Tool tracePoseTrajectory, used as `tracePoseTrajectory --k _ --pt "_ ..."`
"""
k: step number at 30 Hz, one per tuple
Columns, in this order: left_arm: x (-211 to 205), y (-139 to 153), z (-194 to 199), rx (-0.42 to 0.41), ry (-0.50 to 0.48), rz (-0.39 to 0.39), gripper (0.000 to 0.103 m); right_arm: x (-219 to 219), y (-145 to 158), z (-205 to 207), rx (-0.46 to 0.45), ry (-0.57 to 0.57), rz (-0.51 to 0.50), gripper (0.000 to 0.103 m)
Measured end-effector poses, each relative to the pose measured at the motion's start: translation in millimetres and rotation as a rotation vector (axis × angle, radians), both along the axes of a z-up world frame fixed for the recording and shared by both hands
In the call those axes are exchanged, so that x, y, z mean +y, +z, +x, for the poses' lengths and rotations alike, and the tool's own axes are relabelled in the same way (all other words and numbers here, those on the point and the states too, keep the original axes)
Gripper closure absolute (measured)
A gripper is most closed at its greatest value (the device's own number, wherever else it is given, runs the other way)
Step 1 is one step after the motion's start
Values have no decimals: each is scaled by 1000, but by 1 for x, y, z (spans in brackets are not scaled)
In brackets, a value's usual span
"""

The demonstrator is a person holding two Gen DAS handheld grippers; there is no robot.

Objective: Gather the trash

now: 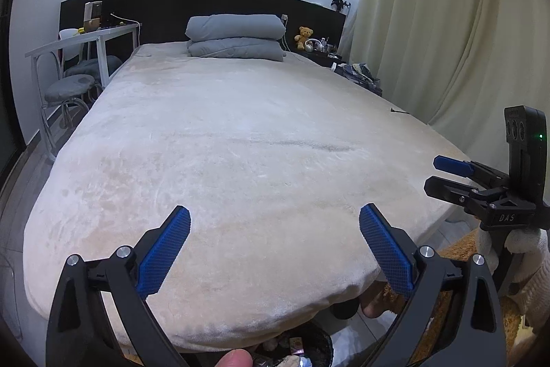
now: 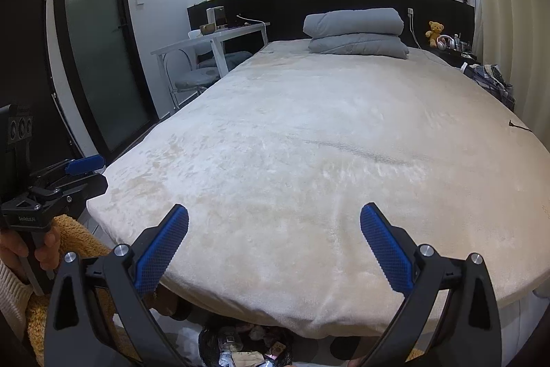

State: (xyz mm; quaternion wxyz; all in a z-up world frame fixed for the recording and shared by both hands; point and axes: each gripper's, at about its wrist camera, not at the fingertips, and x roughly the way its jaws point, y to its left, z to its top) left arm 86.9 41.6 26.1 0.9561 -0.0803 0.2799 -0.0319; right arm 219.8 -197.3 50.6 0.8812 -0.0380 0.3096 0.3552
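Trash (image 2: 247,351): scraps, wrappers, paper in a black-lined bin (image 2: 209,341) on floor at foot of bed, partly tucked under the overhang; also seen at bottom of left view, bin (image 1: 323,348). Contents too small to ID piece by piece. Bed (image 2: 309,143): cream plush cover, top bare as far as I see, except one thin dark bit (image 2: 519,126) near R edge, could be a cord or a scrap, can't tell. Left gripper (image 1: 275,222): jaws wide apart, nothing between, held over foot of bed; my fingertip shows at its base. Right gripper (image 2: 274,222): jaws wide apart, nothing held, same height approx, just beside the left one. Each shows in the other's view at frame edge. Further out: folded grey duvet (image 2: 355,31) at headboard, teddy (image 2: 435,31) and small items on R shelf, clothes pile (image 2: 493,76) by curtain, white desk (image 2: 213,40) w/ stools on L, glass door (image 2: 99,43). Judgement: collection looks nearly done or in a scan for leftovers. Risks: dark bit gets missed, since it sits at the far R edge; if it is a cord, pinching it drags whatever it's plugged to. Plush nap may snag in jaws and lift the cover. Bin sits low and half hidden, so a drop from here could miss or tip it.
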Motion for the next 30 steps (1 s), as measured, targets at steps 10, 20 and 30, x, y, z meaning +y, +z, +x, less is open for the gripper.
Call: tracePoseTrajectory --k 10,20,30 --pt "-15 -9 3 -20 -16 61 6 5 -13 14 28 9 8 4" --pt "-26 -8 -5 -42 -30 85 6 3 -17 1 -11 -6 -9 4" --pt "-22 -6 -9 -60 -12 68 6 4 -15 -7 -43 -1 -12 4"
